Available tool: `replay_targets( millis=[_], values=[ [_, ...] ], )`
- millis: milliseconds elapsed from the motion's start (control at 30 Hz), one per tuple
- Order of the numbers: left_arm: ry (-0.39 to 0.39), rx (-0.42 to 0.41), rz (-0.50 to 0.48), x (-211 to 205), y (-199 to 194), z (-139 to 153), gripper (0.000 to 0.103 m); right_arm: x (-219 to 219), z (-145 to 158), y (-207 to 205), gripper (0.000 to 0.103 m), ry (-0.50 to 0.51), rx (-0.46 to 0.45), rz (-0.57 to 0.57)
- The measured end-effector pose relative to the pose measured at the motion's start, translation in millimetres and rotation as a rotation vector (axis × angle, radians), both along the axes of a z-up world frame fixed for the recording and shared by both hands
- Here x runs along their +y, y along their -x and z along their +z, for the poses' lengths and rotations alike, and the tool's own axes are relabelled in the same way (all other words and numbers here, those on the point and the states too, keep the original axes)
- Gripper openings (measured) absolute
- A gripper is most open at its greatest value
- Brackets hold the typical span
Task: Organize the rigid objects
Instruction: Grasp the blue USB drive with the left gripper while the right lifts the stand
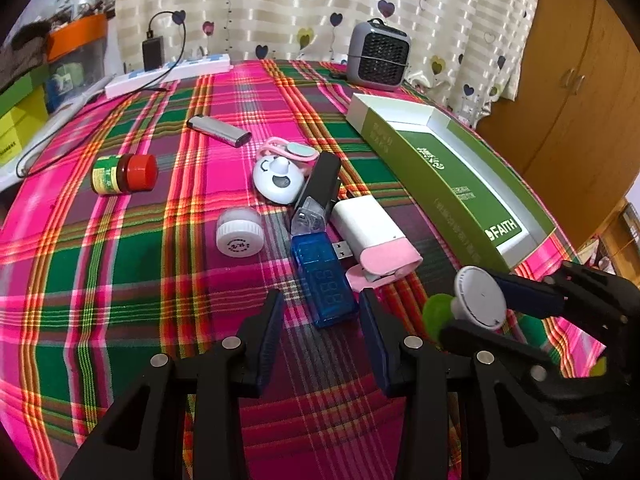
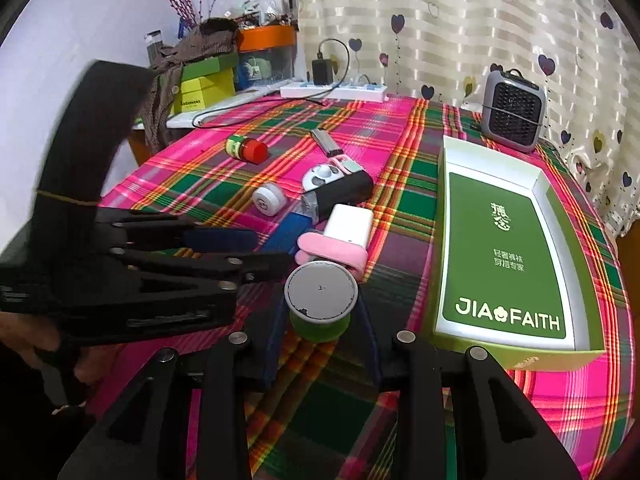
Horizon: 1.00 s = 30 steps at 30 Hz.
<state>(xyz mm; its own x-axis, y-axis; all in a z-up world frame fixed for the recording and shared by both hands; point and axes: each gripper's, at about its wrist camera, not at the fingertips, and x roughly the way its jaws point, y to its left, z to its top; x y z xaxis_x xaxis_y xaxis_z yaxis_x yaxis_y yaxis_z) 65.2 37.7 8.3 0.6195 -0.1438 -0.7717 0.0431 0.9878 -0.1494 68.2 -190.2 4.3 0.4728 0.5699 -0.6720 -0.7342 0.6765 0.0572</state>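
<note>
While hidden elsewhere, blue USB meter between left tongs.

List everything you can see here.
plaid cloth: 1, pink-green, covering table
box: 1, green-white, right side
heater: 1, grey, far right
power strip: 1, white, far edge
jar: 1, red-lidded, left
lighter: 1, silver, centre back
round pot: 1, white, centre
face gadget: 1, white-pink, centre
block: 1, black, centre
charger: 1, white-pink, centre
USB meter: 1, blue, near centre
spool: 1, green, white-capped, near right
left claw: 1, black, open, behind USB meter
right claw: 1, black, around spool
</note>
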Motion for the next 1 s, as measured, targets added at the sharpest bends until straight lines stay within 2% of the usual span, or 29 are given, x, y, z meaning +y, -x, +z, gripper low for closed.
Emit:
replay_targets(
  millis=[133,233,667,1000],
  values=[
    [-0.023,-0.003,0.010,-3,-4,0,0.037,-3,3,3,0.035,-0.019,-0.006,-0.001],
    [-0.048,-0.011,0.019,-4,-5,-1,0.022,-6,6,4,0.035,-0.028,-0.011,-0.004],
    [-0.060,-0.063,0.077,8,10,11,0.021,-19,13,-2,0.035,-0.066,-0.026,-0.028],
    [-0.036,-0.126,-0.004,-20,0,36,0.021,-46,23,-20,0.035,-0.093,-0.052,-0.118]
  ],
)
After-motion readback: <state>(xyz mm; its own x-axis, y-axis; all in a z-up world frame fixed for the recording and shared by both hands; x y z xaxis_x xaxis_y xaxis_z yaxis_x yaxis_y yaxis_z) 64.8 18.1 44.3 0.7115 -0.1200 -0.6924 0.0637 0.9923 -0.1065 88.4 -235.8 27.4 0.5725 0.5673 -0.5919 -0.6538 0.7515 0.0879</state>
